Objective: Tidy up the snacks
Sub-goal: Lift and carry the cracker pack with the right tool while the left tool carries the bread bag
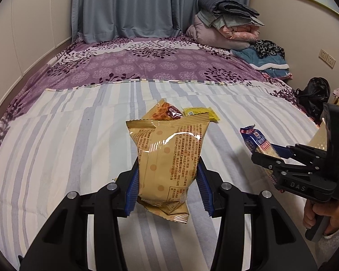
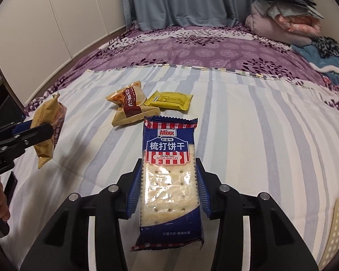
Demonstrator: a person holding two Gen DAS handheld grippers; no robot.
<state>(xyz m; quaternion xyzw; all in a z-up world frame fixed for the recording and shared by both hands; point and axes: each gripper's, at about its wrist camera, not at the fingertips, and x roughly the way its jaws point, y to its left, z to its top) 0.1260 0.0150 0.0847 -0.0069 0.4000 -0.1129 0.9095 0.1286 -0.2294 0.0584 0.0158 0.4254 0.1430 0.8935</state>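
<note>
Above the striped bedspread (image 1: pixel 56 158), left gripper (image 1: pixel 168 187) clamps a tan packet (image 1: pixel 167 155), apparently lifted; right gripper (image 2: pixel 168 192) clamps a soda biscuit pack (image 2: pixel 169 180).

Tan snack bag (image 1: pixel 167 158) held upright off striped sheet, blue soda biscuit pack (image 2: pixel 169 178) held flat, two packets beyond

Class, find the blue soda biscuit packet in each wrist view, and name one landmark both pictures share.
Left wrist view: the soda biscuit packet sits at right of centre, gripped by the right gripper.
Right wrist view: it fills the lower centre, clamped between the blue pads.
Shared landmark: the yellow packet lying on the striped sheet.
</note>
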